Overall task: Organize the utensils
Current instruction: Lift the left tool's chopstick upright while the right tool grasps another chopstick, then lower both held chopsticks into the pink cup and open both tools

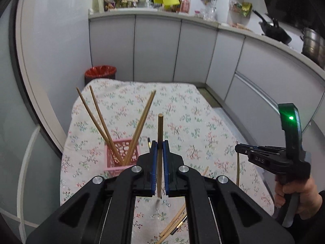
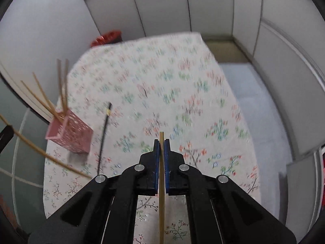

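My left gripper [image 1: 160,142] is shut on a wooden chopstick [image 1: 160,130] that stands up between its blue pads, above the floral cloth. A pink lattice holder [image 1: 121,154] sits just left of it with several wooden chopsticks [image 1: 97,120] leaning in it. My right gripper [image 2: 161,141] is shut on another thin wooden chopstick [image 2: 161,203], raised over the table. From the left wrist that right gripper [image 1: 238,148] shows at the right edge, with its chopstick [image 1: 237,170] hanging down. The pink holder [image 2: 69,134] lies to the left in the right wrist view. More chopsticks [image 1: 172,223] lie on the cloth below.
A black chopstick [image 2: 103,138] lies on the floral tablecloth [image 2: 162,81] right of the holder. A red-lined bin [image 1: 100,74] stands beyond the table's far edge. Grey cabinets [image 1: 158,48] and a cluttered counter run behind. A hand [image 1: 300,199] grips the right tool.
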A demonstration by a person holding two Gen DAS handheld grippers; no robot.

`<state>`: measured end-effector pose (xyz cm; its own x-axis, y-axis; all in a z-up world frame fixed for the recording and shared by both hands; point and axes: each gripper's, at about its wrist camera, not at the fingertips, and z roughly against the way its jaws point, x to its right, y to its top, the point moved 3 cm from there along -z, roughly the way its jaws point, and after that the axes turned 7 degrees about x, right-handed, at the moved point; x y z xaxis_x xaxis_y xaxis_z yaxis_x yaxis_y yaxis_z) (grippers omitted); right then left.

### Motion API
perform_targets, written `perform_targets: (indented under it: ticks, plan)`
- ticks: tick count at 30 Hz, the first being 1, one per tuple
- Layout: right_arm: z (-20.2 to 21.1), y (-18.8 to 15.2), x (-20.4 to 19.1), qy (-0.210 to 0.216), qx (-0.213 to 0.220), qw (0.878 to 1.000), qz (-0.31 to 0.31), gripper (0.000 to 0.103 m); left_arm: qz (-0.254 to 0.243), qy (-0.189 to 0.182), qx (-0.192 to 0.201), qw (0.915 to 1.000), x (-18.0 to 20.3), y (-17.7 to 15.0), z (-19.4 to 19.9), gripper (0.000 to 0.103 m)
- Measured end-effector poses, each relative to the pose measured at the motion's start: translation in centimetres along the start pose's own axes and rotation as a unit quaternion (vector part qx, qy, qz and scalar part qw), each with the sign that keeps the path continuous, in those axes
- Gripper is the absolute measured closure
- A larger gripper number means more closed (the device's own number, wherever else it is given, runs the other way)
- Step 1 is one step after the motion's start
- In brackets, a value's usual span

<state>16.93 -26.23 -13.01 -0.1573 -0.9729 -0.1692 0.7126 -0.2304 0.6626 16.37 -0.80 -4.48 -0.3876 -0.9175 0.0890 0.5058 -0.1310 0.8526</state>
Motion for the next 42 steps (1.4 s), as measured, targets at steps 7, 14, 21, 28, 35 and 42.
perform_targets:
  ticks: [7, 14, 21, 28, 35, 42]
  plan:
    - [6.1, 3.4, -2.0, 0.026, 0.110, 0.993, 0.026, 0.100, 0.024, 0.018, 0.093, 0.9952, -0.7, 3.1, 3.8, 0.098]
    - [9.2, 5.9, -4.3, 0.046, 0.176, 0.983, 0.032, 0.100, 0.027, 0.086, 0.165, 0.9822, -2.5, 5.1, 5.4, 0.098]
    - [9.8, 7.5, -5.7, 0.075, 0.196, 0.978, 0.017, 0.100, 0.028, 0.123, 0.132, 0.9832, -4.1, 4.7, 1.4, 0.098]
    - [10.4, 8.0, -7.4, 0.101, 0.209, 0.973, 0.009, 0.100, 0.053, 0.126, 0.056, 0.9890, -6.7, 3.2, -3.6, 0.097]
    - [11.4, 9.0, -9.6, 0.142, 0.230, 0.963, 0.002, 0.100, 0.075, 0.125, 0.045, 0.9883, -8.0, 2.4, -5.3, 0.049]
    - [10.6, 9.9, -12.0, 0.171, 0.243, 0.955, 0.001, 0.100, 0.078, 0.130, 0.025, 0.9881, -8.7, 1.7, -3.5, 0.046]
